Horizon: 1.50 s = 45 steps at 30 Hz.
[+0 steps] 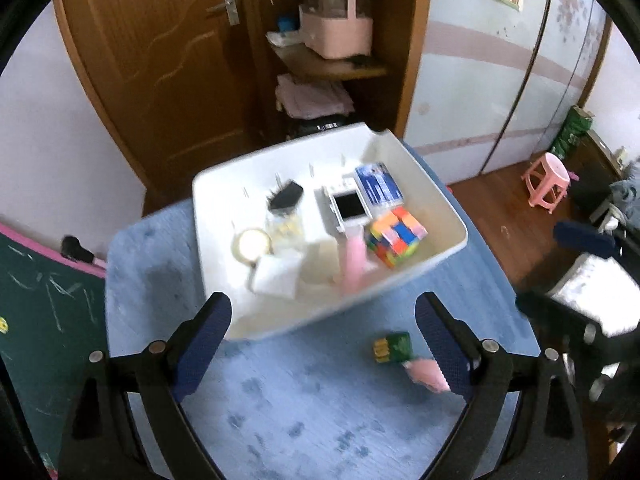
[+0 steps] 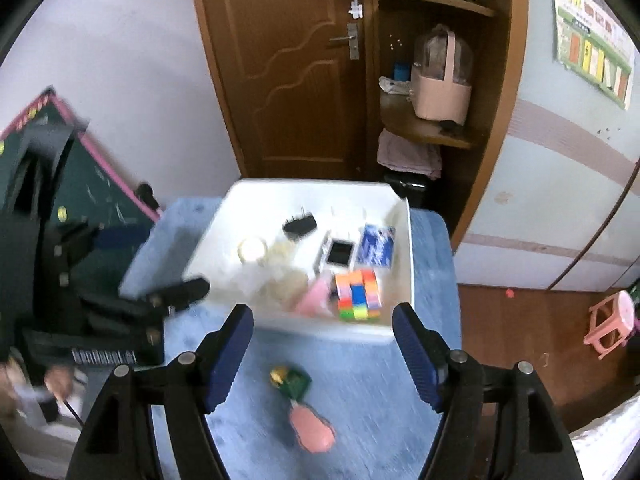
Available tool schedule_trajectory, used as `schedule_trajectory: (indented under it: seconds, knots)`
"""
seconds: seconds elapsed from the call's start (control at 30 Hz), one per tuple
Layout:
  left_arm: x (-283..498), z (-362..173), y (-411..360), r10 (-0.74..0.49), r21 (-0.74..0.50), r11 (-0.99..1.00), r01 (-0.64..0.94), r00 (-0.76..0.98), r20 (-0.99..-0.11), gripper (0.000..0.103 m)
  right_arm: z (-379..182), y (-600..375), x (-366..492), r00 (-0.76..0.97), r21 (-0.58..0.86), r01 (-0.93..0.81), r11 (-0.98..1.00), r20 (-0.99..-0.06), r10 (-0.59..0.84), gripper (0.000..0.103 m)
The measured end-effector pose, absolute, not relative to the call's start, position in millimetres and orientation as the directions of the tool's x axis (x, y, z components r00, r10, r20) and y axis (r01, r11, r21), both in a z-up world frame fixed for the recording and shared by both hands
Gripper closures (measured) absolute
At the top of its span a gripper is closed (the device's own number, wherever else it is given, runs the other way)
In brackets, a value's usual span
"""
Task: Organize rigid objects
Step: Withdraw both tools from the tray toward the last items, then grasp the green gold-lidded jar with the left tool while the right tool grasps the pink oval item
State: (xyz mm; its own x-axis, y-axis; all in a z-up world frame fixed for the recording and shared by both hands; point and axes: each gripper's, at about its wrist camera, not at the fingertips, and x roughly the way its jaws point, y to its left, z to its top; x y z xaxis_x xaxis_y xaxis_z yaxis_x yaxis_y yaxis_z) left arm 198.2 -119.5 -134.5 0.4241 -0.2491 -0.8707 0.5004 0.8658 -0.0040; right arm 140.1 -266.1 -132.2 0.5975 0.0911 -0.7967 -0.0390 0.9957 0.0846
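A white bin [image 1: 224,184] [image 2: 408,260] stands on a blue cloth-covered table. In it lie a colourful cube [image 1: 396,236] [image 2: 358,294], a blue card box [image 1: 378,184] [image 2: 376,246], a small white device with a dark screen [image 1: 348,206] [image 2: 340,252], a black item [image 1: 286,196], a tape roll [image 1: 252,244] and a pink piece [image 1: 354,264]. In front of the bin, on the cloth, rest a small green box [image 1: 394,346] [image 2: 292,380] and a pink object [image 1: 426,376] [image 2: 312,430]. My left gripper [image 1: 322,308] and right gripper [image 2: 323,316] hover above the bin's near wall, both open and holding nothing.
A green chalkboard with a pink frame [image 1: 48,300] leans at the table's left. Behind the bin are a brown door [image 2: 288,80] and shelves with a pink basket [image 2: 440,92]. A pink stool [image 1: 546,182] stands on the wooden floor to the right.
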Motion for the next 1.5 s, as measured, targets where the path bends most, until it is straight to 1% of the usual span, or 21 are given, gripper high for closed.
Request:
schedule_trajectory:
  seconds: [0.17,0.4,0.6,0.8,0.93,1.3,1.33,1.37,1.4,1.43,1.47,1.5]
  knots:
    - [188,-169,-134,-0.237,-0.022,0.859,0.511,0.358,-0.903,0.009,-171,-266,106,0.556,0.052,-0.07,0.996,-0.827,0.082,0.03]
    - [178,-227,-160,-0.194,-0.027,0.859,0.511,0.278,-0.941,0.009,-243,-265,78,0.475,0.087,-0.072,0.994,-0.873,0.111,0.03]
    - [185,-268,-169,-0.153,-0.034,0.879,0.475,0.213,-0.965,0.009,-286,-259,76,0.437,0.114,-0.095,0.989,-0.888,0.144,0.03]
    - [194,-289,-162,-0.142,-0.063,0.905,0.42,0.159,-0.977,0.009,-312,-252,80,0.403,0.11,-0.13,0.985,-0.902,0.154,0.03]
    - [193,-294,-161,-0.17,-0.102,0.907,0.409,0.132,-0.977,0.009,-324,-247,85,0.392,0.097,-0.152,0.984,-0.908,0.15,0.03]
    - [183,-308,-163,-0.163,-0.101,0.899,0.427,0.11,-0.981,0.009,-343,-235,89,0.379,0.073,-0.18,0.981,-0.915,0.138,0.03]
    - [183,-308,-163,-0.165,-0.103,0.899,0.426,0.112,-0.98,0.014,-344,-235,89,0.381,0.071,-0.179,0.981,-0.914,0.136,0.032]
    - [182,-309,-162,-0.167,-0.105,0.899,0.425,0.112,-0.98,0.027,-345,-235,92,0.384,0.068,-0.178,0.982,-0.914,0.133,0.035]
    - [183,-310,-163,-0.166,-0.106,0.9,0.423,0.107,-0.98,0.034,-346,-234,90,0.389,0.06,-0.176,0.983,-0.913,0.126,0.036]
    - [183,-312,-162,-0.182,-0.13,0.897,0.423,0.084,-0.98,0.045,-346,-234,90,0.391,0.061,-0.178,0.982,-0.911,0.127,0.038]
    - [182,-314,-162,-0.195,-0.146,0.895,0.422,0.073,-0.978,0.052,-346,-233,89,0.393,0.065,-0.183,0.981,-0.91,0.134,0.044]
    - [179,-314,-164,-0.203,-0.155,0.894,0.421,0.071,-0.977,0.054,-348,-232,87,0.395,0.066,-0.187,0.98,-0.908,0.137,0.047]
